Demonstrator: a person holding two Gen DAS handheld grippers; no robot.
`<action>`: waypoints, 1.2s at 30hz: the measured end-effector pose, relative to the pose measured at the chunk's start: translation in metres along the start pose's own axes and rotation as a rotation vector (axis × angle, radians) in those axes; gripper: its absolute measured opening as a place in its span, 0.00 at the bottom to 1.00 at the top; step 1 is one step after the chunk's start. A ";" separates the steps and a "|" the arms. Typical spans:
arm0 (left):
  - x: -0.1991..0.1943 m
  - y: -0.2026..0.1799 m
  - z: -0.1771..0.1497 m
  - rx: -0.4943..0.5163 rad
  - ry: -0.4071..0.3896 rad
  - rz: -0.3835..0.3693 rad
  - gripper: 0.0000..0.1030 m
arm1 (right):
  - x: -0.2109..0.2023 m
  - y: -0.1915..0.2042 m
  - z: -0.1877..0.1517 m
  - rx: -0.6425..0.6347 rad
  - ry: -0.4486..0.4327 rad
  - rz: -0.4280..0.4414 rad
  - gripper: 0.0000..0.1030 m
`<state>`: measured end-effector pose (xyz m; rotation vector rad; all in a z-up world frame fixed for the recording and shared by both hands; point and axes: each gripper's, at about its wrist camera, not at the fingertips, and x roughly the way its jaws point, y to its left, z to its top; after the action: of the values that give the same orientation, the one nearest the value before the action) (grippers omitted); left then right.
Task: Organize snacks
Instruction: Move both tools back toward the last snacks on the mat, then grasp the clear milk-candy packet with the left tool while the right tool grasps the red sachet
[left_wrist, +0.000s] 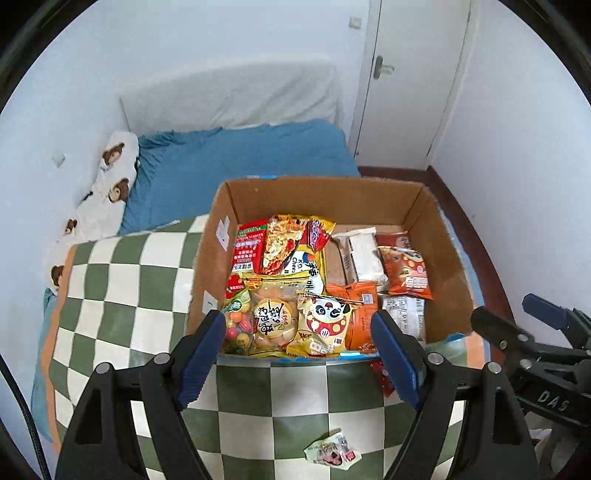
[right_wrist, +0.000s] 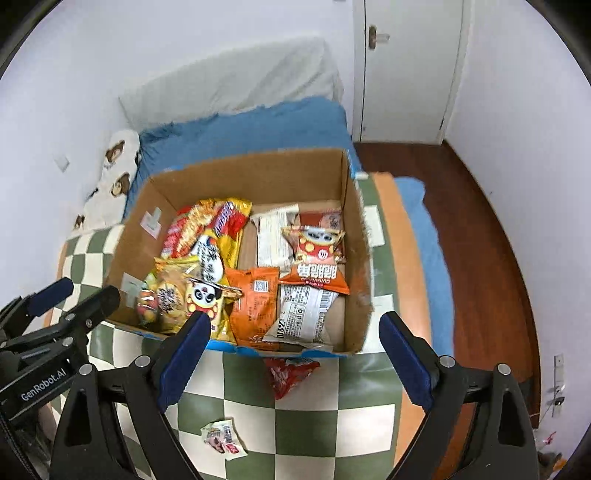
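While both claws hang above the near end of the checkered blanket (right_wrist: 306, 417), neither holds anything: the left gripper (left_wrist: 299, 354) stands with its blue pads apart and nothing between them, and the right gripper (right_wrist: 295, 354) is spread wider, likewise empty. Just beyond the fingertips sits the cardboard box (left_wrist: 321, 195), open-topped and already filled with snack packets laid flat and overlapping, among them a panda-printed bag (left_wrist: 325, 321), an orange pouch (right_wrist: 255, 299) and a white wrapped bar (right_wrist: 303, 314). Two items remain outside it: a red packet (right_wrist: 290, 373) lying against the box's near wall, and a small crumpled wrapper (right_wrist: 223, 437) nearer the claws on a green square. Judged by appearance, both loose items are light, thin-filmed and slippery, soft enough to crumple instead of resisting a pinch; the red packet is best taken across a sealed edge or corner, where the film is doubled and stiffer, not over its puffed middle. The wrapper offers only its raised folds. Beyond the box lie a blue bedspread (left_wrist: 243, 155), a bear-print pillow (left_wrist: 110, 162) and a white door (left_wrist: 410, 74).
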<state>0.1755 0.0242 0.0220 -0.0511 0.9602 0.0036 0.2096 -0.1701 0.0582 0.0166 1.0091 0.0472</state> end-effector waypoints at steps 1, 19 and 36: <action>-0.006 0.000 -0.003 0.004 -0.013 0.004 0.78 | -0.008 0.001 -0.001 0.002 -0.013 0.004 0.92; -0.077 0.008 -0.036 -0.022 -0.117 -0.018 0.78 | -0.098 0.012 -0.038 0.000 -0.153 0.014 0.95; 0.095 0.026 -0.146 -0.122 0.390 0.026 0.78 | 0.140 -0.040 -0.090 0.301 0.245 0.183 0.88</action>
<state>0.1100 0.0421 -0.1406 -0.1559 1.3498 0.0789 0.2094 -0.2044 -0.1097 0.3866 1.2501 0.0651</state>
